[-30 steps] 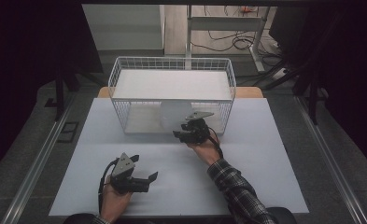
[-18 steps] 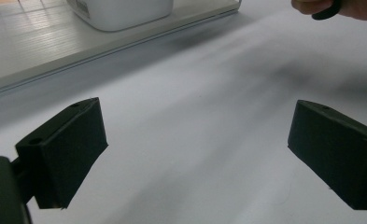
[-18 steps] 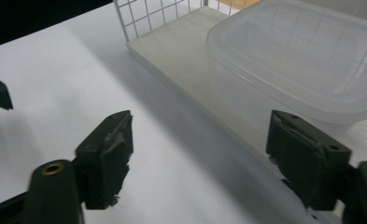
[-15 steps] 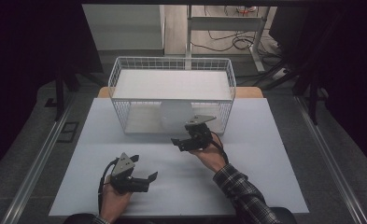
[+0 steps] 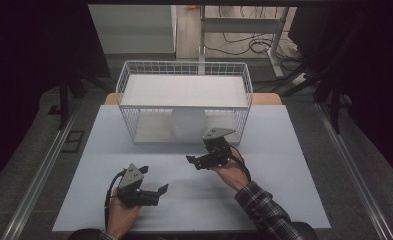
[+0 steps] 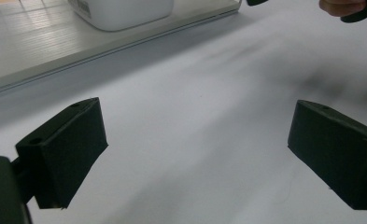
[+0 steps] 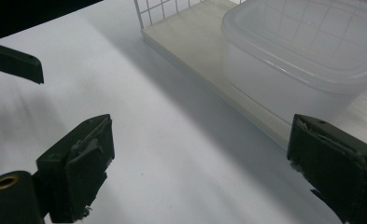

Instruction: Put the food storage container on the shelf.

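A translucent plastic container with its lid on sits on the lower shelf of a white wire rack at the far side of the worktop, under the rack's upper shelf; in the right gripper view the same container rests on the pale wooden shelf board, close to its front edge and clear of the jaws. The right gripper hovers over the worktop just in front of the rack, near the container but apart from it. Its jaws have just been opening and now stand wide, with nothing between them but bare worktop. The left gripper is nearer the person, well apart from the rack, held low over the worktop with its jaws also spread wide and empty; the left gripper view looks past them across the bare surface towards the shelf and the container. Judging from how things lie, the placing of the container on the lower shelf looks done: it stands upright and settled, fully under the upper shelf, and no jaw presses on it. What seems left is small, perhaps only drawing the right gripper clear of the rack, or nudging the container deeper if it is meant to sit further back, though the pictures cannot say whether that is wanted. Nothing else lies on the worktop waiting to be handled.
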